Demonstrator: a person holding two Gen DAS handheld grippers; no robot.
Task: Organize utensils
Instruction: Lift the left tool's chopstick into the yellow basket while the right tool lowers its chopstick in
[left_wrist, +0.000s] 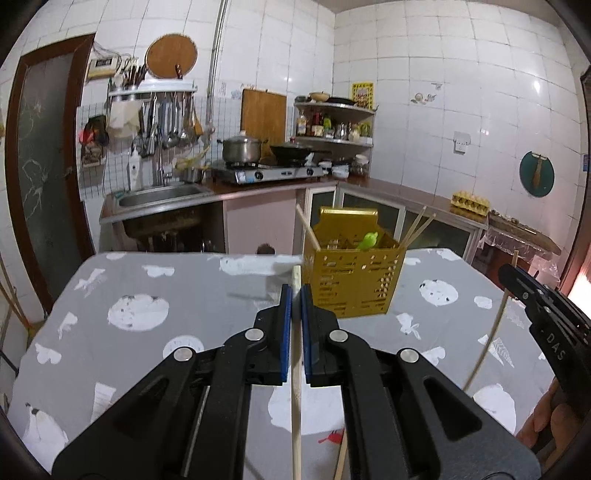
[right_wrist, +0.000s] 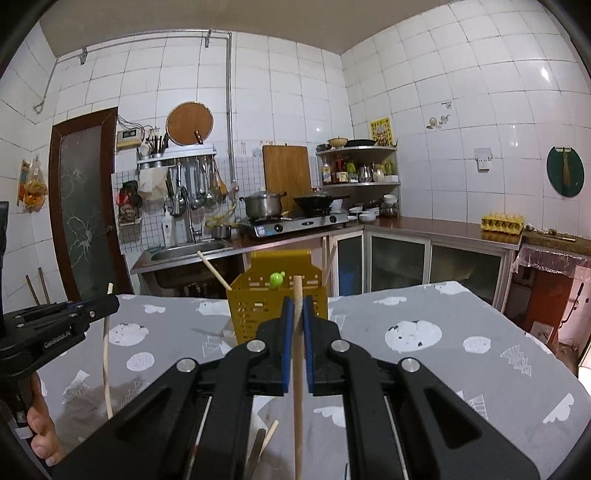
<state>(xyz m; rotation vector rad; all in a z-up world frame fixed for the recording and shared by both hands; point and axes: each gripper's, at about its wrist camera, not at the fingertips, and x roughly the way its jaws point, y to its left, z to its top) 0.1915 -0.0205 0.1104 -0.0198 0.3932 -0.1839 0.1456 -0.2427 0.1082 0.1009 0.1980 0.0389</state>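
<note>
Left gripper (left_wrist: 295, 295): jaws pressed on a chopstick (left_wrist: 295, 387); the stick stands nearly upright, its top just above the pads
Right gripper (right_wrist: 298, 310): jaws pinching a second chopstick (right_wrist: 297, 398), also nearly upright
Holder (left_wrist: 351, 280): yellow, perforated; on the table (left_wrist: 147, 280), beyond both grippers
Inside holder: several chopsticks leaning out; a green utensil (left_wrist: 367, 240)
Table: grey cloth with white patterns
Background: sink (left_wrist: 159, 195); stove (left_wrist: 269, 171)

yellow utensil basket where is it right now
The yellow utensil basket stands on the grey patterned table, just beyond the left gripper, at the far edge.
</note>
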